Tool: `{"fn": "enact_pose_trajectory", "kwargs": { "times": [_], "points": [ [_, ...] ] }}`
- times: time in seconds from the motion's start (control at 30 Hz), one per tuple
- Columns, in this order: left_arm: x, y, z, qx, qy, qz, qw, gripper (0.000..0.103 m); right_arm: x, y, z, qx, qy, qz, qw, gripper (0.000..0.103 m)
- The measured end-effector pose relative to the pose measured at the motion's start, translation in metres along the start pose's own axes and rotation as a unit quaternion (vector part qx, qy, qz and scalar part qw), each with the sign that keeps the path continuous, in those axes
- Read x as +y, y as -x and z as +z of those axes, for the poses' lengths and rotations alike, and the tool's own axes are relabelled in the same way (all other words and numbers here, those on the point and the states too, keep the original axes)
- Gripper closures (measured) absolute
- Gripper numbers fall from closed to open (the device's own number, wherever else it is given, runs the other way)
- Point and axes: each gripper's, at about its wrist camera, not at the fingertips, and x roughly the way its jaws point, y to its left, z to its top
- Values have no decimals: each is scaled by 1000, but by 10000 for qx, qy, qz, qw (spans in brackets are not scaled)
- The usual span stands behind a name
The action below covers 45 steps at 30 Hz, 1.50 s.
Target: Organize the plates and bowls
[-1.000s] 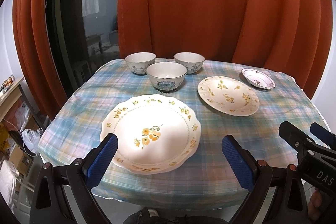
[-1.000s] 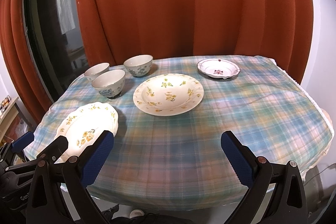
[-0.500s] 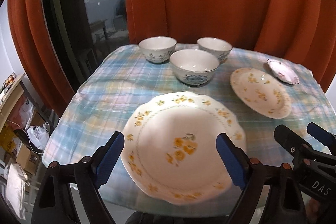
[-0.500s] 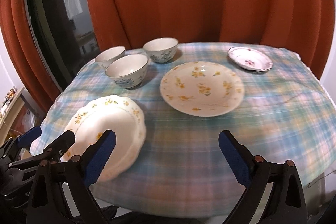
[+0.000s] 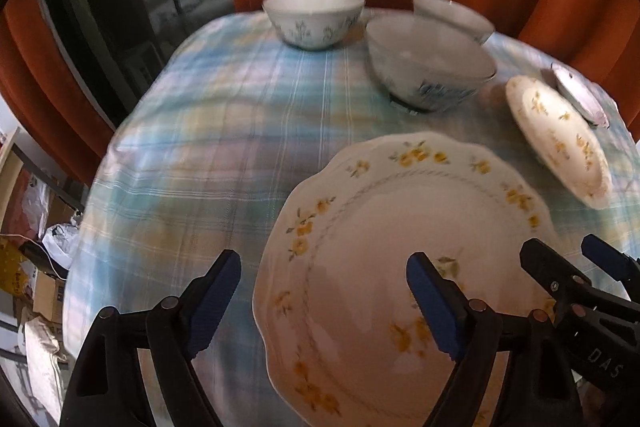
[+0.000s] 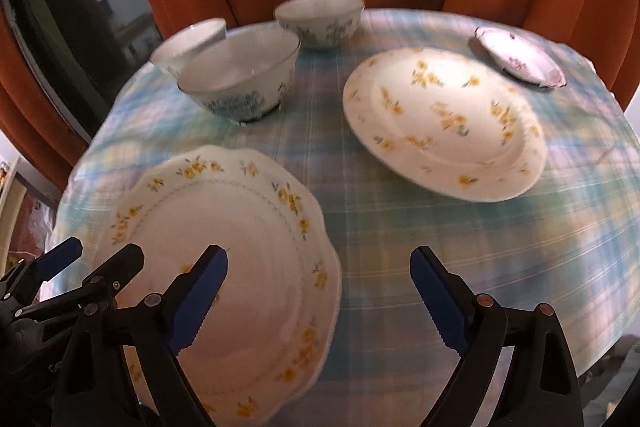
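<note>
With both the left tongs [image 5: 324,301] and right tongs [image 6: 318,291] wide open and empty, the scalloped plate [image 5: 400,247] lies just ahead between them, so each should straddle its rim squarely before closing.

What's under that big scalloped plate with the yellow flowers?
The scalloped plate lies on the plaid tablecloth, near its front edge. Whether anything else sits beneath cannot be seen; the plate covers that patch of cloth.
</note>
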Motion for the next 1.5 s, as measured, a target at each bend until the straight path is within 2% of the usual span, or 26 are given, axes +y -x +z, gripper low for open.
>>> {"fn": "enact_pose_trajectory", "kwargs": {
  "times": [0.2,0.3,0.5,0.57,0.8,0.93,1.17,1.3,1.5],
  "points": [
    [4,-22,5,351,-228,-268,9988,30,13,-25,1,423,-103,-152,9989,17],
    [6,-29,6,506,-291,-328,9978,31,16,-33,1,572,-181,-202,9980,22],
    [8,-33,9,516,-356,-428,9971,31,21,-45,0,785,-267,-361,9959,25],
    [5,-31,9,544,-430,-518,9962,35,23,-46,2,788,-252,-352,9960,30],
    [2,-29,12,833,-413,-592,9939,35,22,-44,6,1104,-449,-481,9917,31],
    [-5,-21,15,803,-433,-716,9933,35,24,-31,8,1013,-321,-661,9921,31],
    [-28,-1,21,590,-561,-907,9925,35,6,-2,13,788,-447,-818,9925,31],
    [-50,6,24,348,-681,-870,9933,35,-18,12,14,617,-578,-799,9932,31],
    [-90,8,26,292,-566,-848,9944,35,-55,15,15,493,-588,-700,9946,31]
  ]
}}
